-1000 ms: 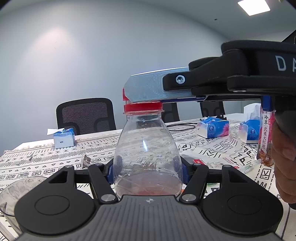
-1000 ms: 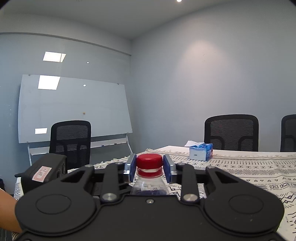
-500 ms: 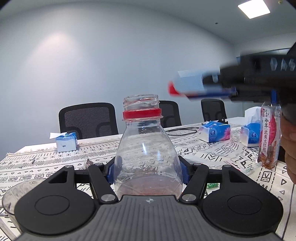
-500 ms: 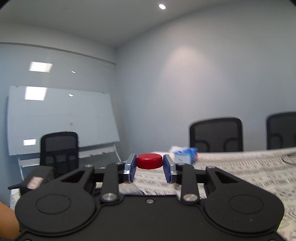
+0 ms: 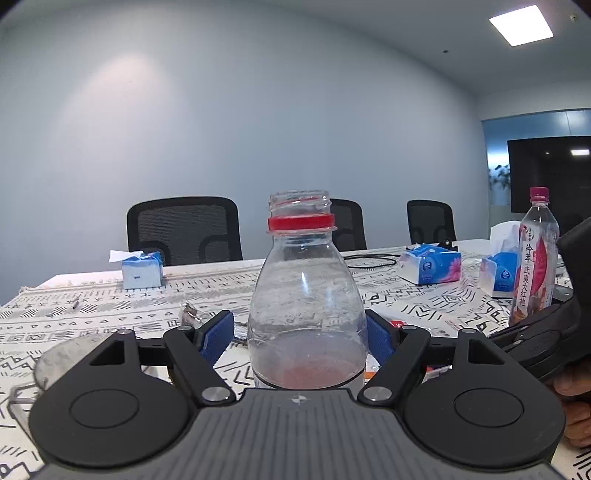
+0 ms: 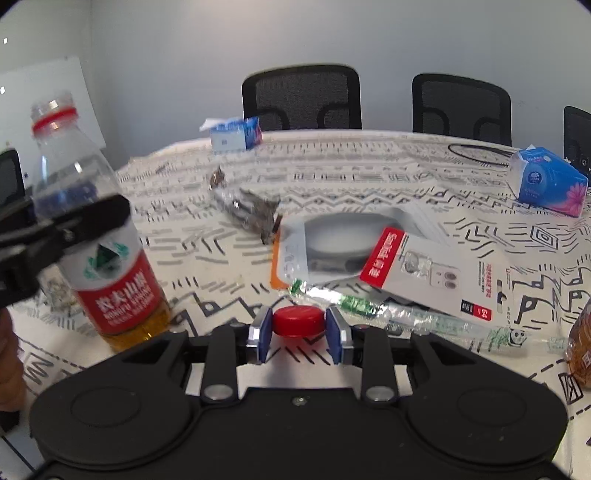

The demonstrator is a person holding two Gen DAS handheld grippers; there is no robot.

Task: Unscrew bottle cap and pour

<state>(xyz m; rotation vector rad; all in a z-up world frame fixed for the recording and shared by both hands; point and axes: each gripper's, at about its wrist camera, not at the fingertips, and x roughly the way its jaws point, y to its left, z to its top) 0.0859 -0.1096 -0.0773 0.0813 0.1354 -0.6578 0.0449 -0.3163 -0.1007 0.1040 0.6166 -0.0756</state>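
Standing upright, mouth up, bottle [image 5: 306,295] sits between the opening left tool [image 5: 301,336]; right tool [image 6: 298,328] pinches cap [image 6: 298,320].

You can read the Chinese characters 武夷大红袍 running down the label of the pink-capped tea bottle [image 5: 533,266], while the open bottle's red label [image 6: 122,295] stays too blurred.

You face a pale blue-grey wall [image 5: 221,129] behind black mesh chairs [image 5: 184,230] at a table under a patterned white cloth [image 6: 369,173]. A ceiling light panel [image 5: 521,26] glows above; a whiteboard [image 6: 44,96] stands at left.
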